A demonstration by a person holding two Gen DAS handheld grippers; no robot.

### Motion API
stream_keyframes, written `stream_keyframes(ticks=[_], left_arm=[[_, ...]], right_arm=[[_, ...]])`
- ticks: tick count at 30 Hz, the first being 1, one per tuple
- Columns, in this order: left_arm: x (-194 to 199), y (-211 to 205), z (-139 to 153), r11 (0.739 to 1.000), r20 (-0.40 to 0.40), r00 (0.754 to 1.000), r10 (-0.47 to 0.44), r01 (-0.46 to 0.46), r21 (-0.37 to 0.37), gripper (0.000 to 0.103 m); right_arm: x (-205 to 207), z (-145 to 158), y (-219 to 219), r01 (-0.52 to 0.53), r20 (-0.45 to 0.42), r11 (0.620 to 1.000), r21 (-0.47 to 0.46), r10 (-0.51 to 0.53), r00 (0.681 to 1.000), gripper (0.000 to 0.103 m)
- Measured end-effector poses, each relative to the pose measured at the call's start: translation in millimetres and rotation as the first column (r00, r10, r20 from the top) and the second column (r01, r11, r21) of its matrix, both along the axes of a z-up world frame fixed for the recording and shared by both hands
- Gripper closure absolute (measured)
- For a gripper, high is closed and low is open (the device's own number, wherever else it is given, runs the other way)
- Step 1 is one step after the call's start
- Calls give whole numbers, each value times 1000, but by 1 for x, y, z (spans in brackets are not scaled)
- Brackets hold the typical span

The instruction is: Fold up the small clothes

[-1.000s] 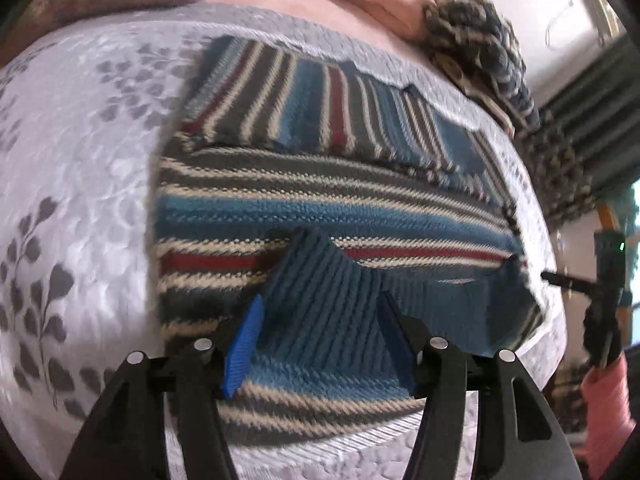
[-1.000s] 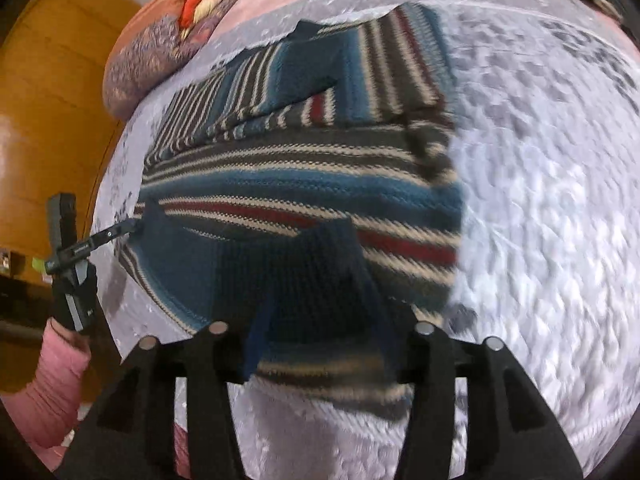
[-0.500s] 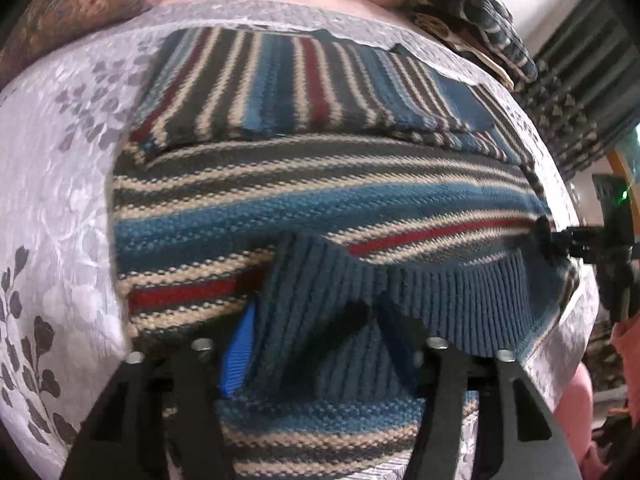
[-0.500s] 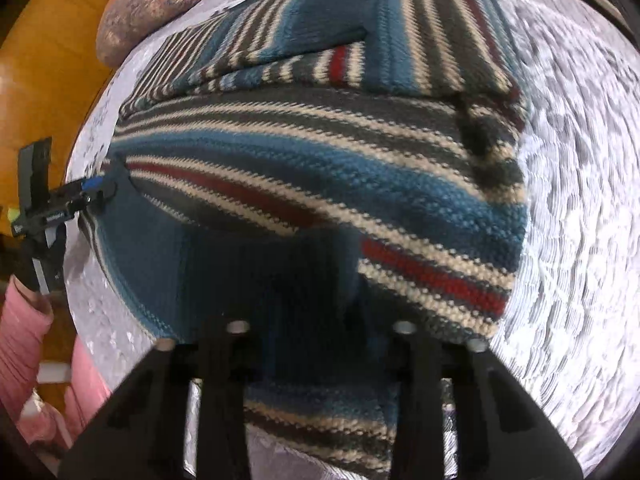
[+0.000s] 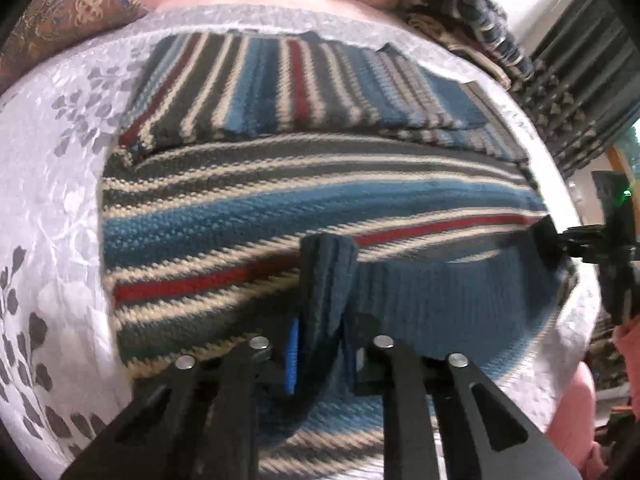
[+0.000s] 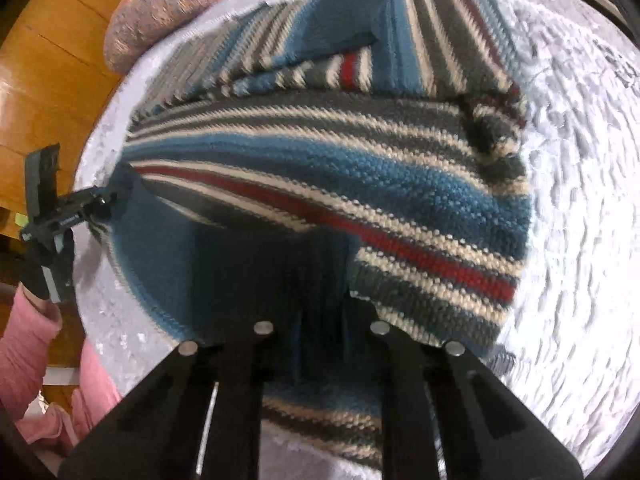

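A striped knitted sweater (image 5: 280,208) in blue, grey, cream and red lies on a white patterned bedspread (image 5: 60,200), its sleeves folded across the top. My left gripper (image 5: 320,320) is shut on the sweater's blue ribbed hem (image 5: 440,292), which is lifted over the body. In the right wrist view the same sweater (image 6: 360,168) fills the middle, and my right gripper (image 6: 320,320) is shut on the dark ribbed hem (image 6: 248,272). Each gripper shows at the far edge of the other's view, pinching the opposite hem corner.
A patterned cushion (image 5: 76,12) and a pile of other clothes (image 5: 460,12) sit at the far side of the bed. A wooden floor (image 6: 48,92) lies past the bed's left edge. A pink sleeve (image 6: 24,344) shows at the lower left.
Both grippers have closed on the ribbed hem and carried it forward over the sweater's body. The sweater looms larger in both views.
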State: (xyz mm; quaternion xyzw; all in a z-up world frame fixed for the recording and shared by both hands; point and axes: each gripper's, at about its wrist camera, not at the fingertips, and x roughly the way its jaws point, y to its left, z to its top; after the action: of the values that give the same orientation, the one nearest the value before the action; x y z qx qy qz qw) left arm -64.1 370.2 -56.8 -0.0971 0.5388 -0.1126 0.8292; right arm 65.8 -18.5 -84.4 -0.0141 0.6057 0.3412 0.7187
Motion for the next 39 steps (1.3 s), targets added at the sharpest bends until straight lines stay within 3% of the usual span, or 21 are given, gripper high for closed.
stream_keyframes(ticks=[5,10,16,24,33,39], left_arm=[[-16,1,34,999,97,995,15,-12,-35,88],[-9,5,79,997,218,974,60,-49,-54,88],[33,7,117,996,297,951,86,-78,-41,89],[103,15,138,987,348,924,159,-152,-47,89],[181,23,128,978,391,900,192,-209,-1,89],[232,38,74,972,282,932,227,-233,-12,89]], right_arm=[[-7,38,-16,26,25,995,97,-28,999,93],[5,71,-22,52,53,990,133,-59,997,94],[38,115,-20,87,127,989,123,-102,987,94],[110,149,-1,140,210,988,59,-149,966,94],[202,147,30,230,260,973,7,-224,939,94],[246,105,58,245,246,967,-71,-221,944,94]])
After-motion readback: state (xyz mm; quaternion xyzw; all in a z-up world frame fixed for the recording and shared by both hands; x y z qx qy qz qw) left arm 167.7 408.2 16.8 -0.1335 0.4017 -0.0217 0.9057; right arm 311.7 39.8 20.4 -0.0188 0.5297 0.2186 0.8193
